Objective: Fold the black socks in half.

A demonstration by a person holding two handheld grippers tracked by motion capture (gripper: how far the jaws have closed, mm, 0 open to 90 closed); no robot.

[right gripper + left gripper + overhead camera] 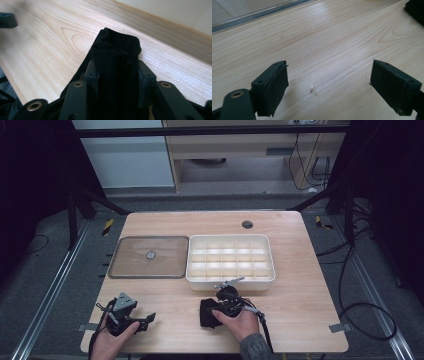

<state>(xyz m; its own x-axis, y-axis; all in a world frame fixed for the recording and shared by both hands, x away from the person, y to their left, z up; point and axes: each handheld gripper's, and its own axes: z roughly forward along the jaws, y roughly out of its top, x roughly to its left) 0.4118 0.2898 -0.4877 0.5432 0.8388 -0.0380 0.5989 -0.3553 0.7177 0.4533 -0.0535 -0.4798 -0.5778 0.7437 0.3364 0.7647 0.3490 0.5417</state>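
**Spotter:** Nearest the near edge of the table (300, 320) are your two hands. Your right gripper (117, 75) is pinching the black folded cloth (116, 57); in the right gripper view the fabric bulges up between the two jaws and both pads press into its sides. Your left gripper (329, 82) is spread wide over bare wood near the front left corner, nothing between its jaws.

**Operator:** Where does the cloth sit?

**Spotter:** On the wood at the middle of the near edge, just in front of the white divided tray (272, 270), apart from it. The clear lid (125, 270) lies flat beside the tray, toward the left edge.

**Operator:** What could go wrong from here?

**Spotter:** You hold a thick, soft bundle by its sides. If you lift fast, I judge the folds could slip apart and the loose end trail out, since only the pinched layers are held. The tray's cells look narrow beside the bundle, so it could snag on a divider or drag the light tray across the table.

**Operator:** Which way does it point?

**Spotter:** Its long axis runs along your jaws. From above, your hand hides most of it, so I cannot tell its exact line.
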